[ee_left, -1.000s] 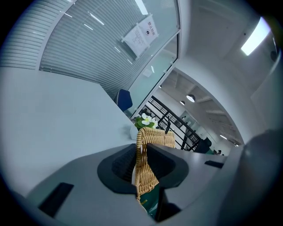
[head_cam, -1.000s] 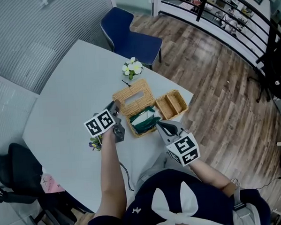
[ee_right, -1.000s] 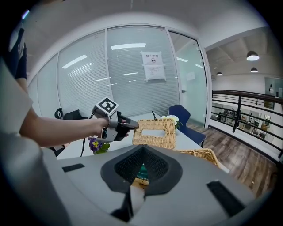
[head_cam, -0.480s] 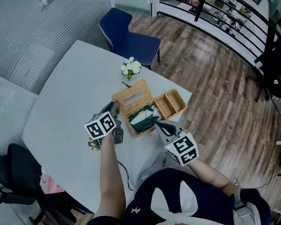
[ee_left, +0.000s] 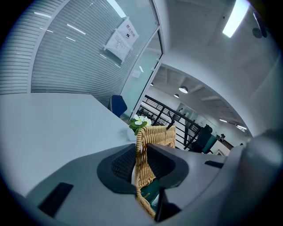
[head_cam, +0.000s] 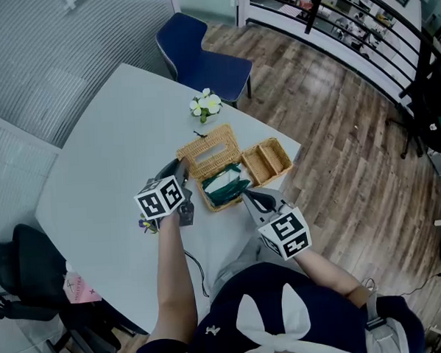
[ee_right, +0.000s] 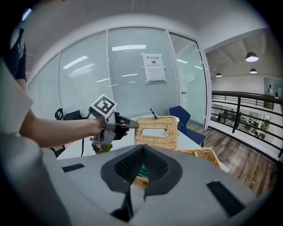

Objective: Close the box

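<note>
Left claw clamps wicker lid by one end — lid upright, long axis level; rt claw closed, empty.

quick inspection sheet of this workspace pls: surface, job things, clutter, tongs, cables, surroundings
surface: pale table, no spills seen
job's things: wicker box open, green pack inside; lid standing upright at the box's far side
clutter: small basket beside the box; white flowers; purple flowers
grippers: left tongs shut on the lid's edge; right tongs shut, holding nothing, near the box
cables: dark cable on the table's near side
surroundings: blue chair, black chair, wooden floor
</note>
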A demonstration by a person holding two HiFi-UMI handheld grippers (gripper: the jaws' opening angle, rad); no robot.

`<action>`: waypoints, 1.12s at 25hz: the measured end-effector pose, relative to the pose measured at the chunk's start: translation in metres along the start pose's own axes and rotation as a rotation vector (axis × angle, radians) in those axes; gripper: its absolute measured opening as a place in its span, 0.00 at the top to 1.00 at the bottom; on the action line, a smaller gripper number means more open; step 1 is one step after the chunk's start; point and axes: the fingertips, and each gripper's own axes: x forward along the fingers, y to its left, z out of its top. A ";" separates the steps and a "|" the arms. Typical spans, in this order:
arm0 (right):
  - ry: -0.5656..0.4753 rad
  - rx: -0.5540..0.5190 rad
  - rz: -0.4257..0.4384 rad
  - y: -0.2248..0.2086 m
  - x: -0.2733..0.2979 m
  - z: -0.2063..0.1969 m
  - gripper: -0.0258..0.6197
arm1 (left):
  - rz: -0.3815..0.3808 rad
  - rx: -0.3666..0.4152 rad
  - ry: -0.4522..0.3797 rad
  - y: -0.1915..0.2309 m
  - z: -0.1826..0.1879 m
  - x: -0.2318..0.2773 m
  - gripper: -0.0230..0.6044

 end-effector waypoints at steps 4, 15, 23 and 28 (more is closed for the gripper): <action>0.002 0.005 -0.004 0.000 -0.004 -0.004 0.95 | 0.001 0.021 0.003 -0.003 -0.002 -0.003 0.83; -0.006 0.009 -0.018 -0.001 -0.013 -0.006 0.95 | 0.003 0.090 0.021 -0.013 -0.002 -0.011 0.83; -0.012 0.013 -0.013 0.003 -0.017 -0.005 0.95 | -0.005 0.124 0.038 -0.018 -0.005 -0.016 0.83; -0.024 0.008 -0.017 0.003 -0.020 -0.005 0.95 | -0.001 0.159 0.058 -0.021 -0.007 -0.018 0.83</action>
